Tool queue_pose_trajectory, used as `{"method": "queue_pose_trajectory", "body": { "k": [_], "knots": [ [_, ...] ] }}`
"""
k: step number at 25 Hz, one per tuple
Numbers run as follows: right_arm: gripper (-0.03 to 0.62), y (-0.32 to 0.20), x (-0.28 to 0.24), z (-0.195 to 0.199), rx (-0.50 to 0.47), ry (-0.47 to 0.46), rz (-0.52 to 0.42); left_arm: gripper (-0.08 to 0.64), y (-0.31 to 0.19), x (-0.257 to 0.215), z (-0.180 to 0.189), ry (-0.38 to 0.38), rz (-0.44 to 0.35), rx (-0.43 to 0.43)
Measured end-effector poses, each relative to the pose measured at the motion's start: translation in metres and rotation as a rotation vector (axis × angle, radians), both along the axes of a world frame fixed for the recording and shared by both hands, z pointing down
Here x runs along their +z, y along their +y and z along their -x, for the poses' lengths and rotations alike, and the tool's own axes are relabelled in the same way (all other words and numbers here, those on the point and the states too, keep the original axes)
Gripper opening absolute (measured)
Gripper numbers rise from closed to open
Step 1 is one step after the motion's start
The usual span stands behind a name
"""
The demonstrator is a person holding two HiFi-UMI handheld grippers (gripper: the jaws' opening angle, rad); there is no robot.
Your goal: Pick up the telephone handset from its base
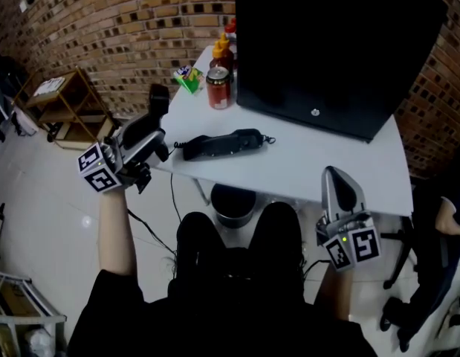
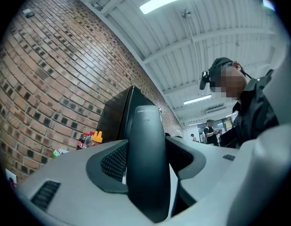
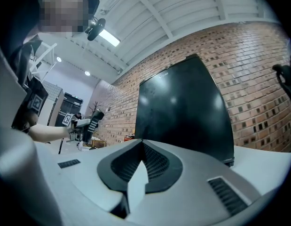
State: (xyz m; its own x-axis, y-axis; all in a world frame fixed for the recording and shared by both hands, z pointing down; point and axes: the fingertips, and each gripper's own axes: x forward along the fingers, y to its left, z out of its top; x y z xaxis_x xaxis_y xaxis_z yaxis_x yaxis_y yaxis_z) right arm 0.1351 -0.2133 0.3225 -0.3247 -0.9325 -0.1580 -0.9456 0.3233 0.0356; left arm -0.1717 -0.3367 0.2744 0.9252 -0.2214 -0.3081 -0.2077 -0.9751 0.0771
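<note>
Looking along my left gripper, I see fingers clamped on the telephone handset, which head view places beyond the worktop's left edge, off its base; right gripper fingers clenched empty.

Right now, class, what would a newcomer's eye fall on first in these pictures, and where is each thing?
The big black cabinet fills the back right of the white table. At the table's left edge the left gripper holds the black telephone handset in its jaws, clear of its base, which lies mid-table. A red can stands by the cabinet's left side.
</note>
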Motion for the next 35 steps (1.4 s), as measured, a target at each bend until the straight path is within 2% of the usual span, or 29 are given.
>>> {"method": "queue_pose_trajectory", "body": {
  "k": [11, 35],
  "knots": [
    [0.008, 0.003, -0.005, 0.002, 0.007, 0.009, -0.028, 0.255, 0.01, -0.004, 0.013, 0.054, 0.015, 0.002],
    [0.006, 0.0, 0.003, 0.0, -0.002, -0.002, -0.026, 0.255, 0.006, 0.002, 0.011, 0.069, 0.021, 0.007]
  ]
}}
